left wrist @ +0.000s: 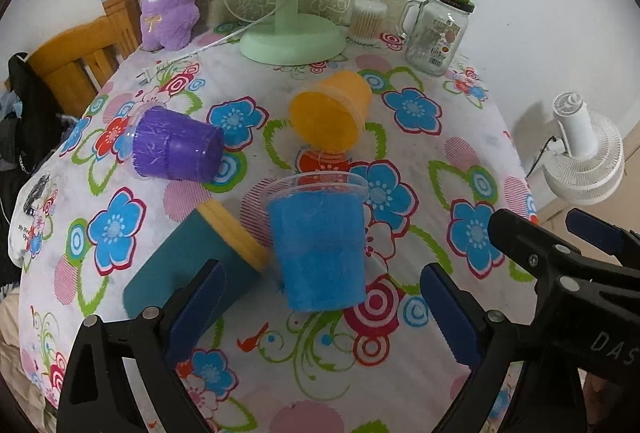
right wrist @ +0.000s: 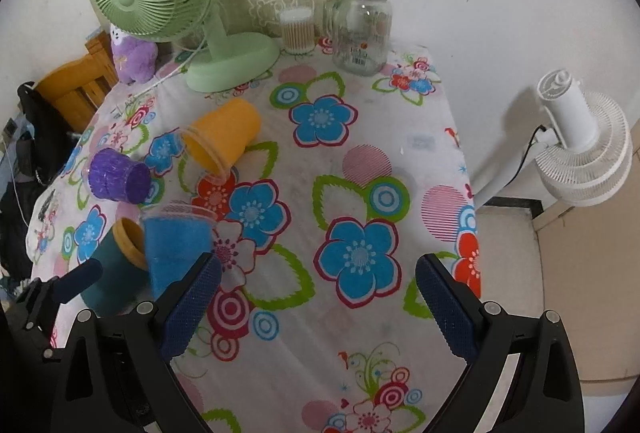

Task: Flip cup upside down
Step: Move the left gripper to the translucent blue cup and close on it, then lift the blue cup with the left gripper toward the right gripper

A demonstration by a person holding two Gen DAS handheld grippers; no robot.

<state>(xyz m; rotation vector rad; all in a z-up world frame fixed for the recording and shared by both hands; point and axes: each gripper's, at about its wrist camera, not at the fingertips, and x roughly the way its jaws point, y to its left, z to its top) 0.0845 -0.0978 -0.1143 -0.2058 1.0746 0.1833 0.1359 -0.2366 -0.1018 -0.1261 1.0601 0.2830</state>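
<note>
Floral tablecloth (left wrist: 460, 161) bearing four cups: blue cup (left wrist: 320, 245) upright, mouth up, near the front edge, touching the teal cup (left wrist: 192, 265) lying beside it; purple cup (left wrist: 176, 145) and orange cup (left wrist: 332, 113) lie farther back. Left gripper (left wrist: 324, 317) wide open, fingers apart flanking the blue cup's base without contact; right gripper (right wrist: 320, 309) equally open, holding nothing, above bare cloth

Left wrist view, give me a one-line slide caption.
Open left gripper hovers around an upright blue cup; purple cup and orange cup lie tipped.
</note>
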